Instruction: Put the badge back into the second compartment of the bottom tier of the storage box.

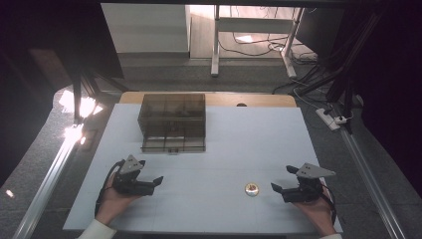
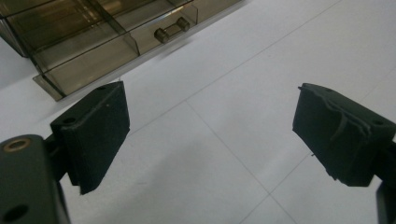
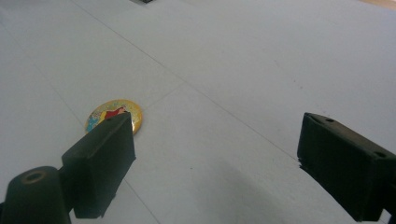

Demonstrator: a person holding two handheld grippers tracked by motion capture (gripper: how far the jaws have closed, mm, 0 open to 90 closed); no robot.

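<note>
A smoky see-through drawer box (image 1: 172,122) sits at the far side of the pale worktop (image 1: 239,144). A small round colourful badge (image 1: 251,189) lies flat near the front edge, well apart from it.

No text, label, brand, number or sign can be read anywhere. The small round badge (image 3: 113,115), lying on the white table (image 1: 209,164) at about five o'clock from the smoky drawer box (image 1: 172,122), carries a colourful picture in red, blue and yellow, but no legible lettering.
</note>
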